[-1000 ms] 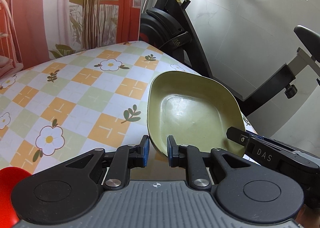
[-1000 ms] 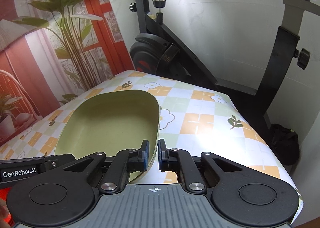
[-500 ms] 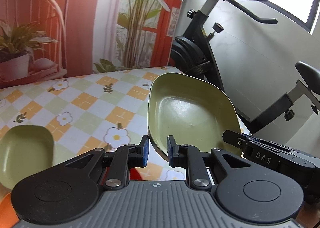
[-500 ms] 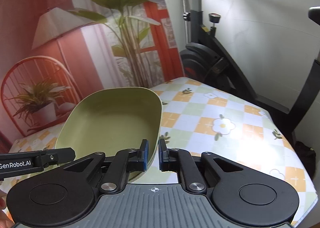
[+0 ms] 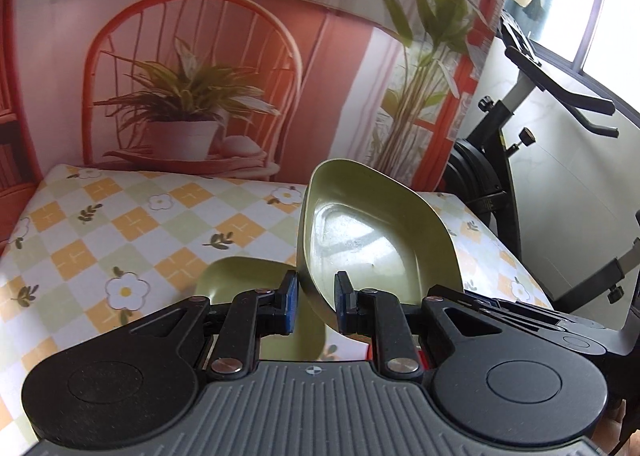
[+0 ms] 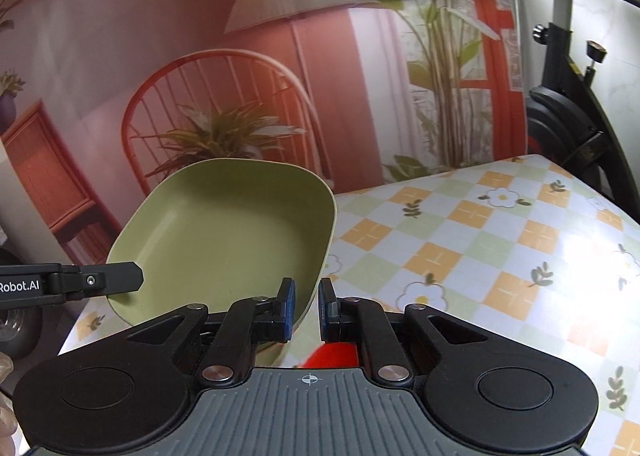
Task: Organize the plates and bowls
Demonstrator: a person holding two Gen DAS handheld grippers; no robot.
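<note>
Pinched at opposite rims between left claw and right claw, each clamped on green plate held tilted above smaller green dish on table, could slip if either loosens.

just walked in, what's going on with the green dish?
A person holds a large green dish between two handheld grippers, one on each side rim. The left gripper and the right gripper each pinch the rim between their pads, with the dish lifted and tilted above the checkered tablecloth. A smaller green dish lies on the cloth just below it. Something red shows beneath the right gripper.
</note>
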